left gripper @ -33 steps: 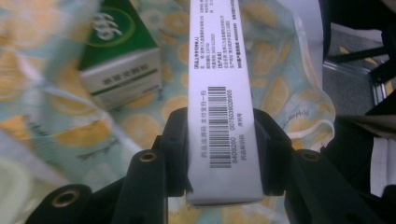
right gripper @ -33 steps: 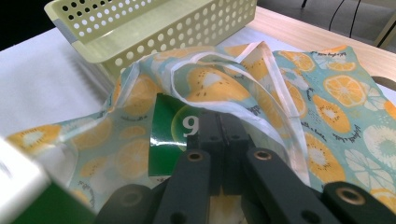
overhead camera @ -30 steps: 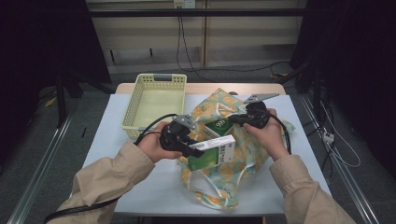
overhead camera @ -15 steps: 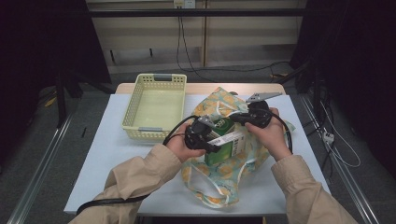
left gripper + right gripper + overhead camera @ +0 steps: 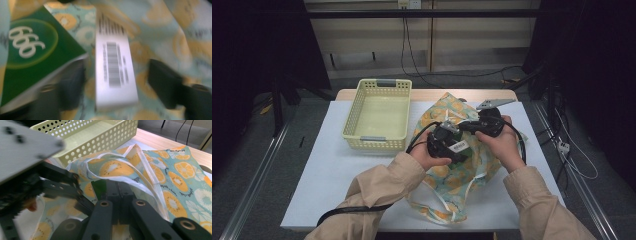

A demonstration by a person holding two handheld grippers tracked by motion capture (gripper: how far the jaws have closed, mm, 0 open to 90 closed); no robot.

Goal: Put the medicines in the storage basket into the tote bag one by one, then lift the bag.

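Box [image 5: 115, 67], white-sided with a barcode label, lies inside the bag [image 5: 492, 165] between the spread jaws of the left gripper [image 5: 447, 145], whose jaws have just been opening; the pads do not press on it. In the left gripper view the box's long axis runs up and away from the gripper, barcode face up, its near end level with the jaw tips. Small print above the barcode is too blurred to read. Just beside it, on the left of that view, a green carton [image 5: 37, 60] rests tilted against the cloth, showing pale rounded figures in a lighter green oval that cannot be read with certainty.

The bag, pale teal cloth printed with orange citrus slices, lies on the white table [image 5: 322, 190] just right of the basket [image 5: 379, 114], its white straps trailing toward the person's side. The right gripper [image 5: 117, 195], at the bag's far right side, has its jaws together, clamped on the bag's rim fold, holding the mouth up; a green edge shows just behind the jaw tips.

The basket, pale yellow perforated plastic, stands to the bag's left, touching or nearly touching the cloth. Nothing lies in it.
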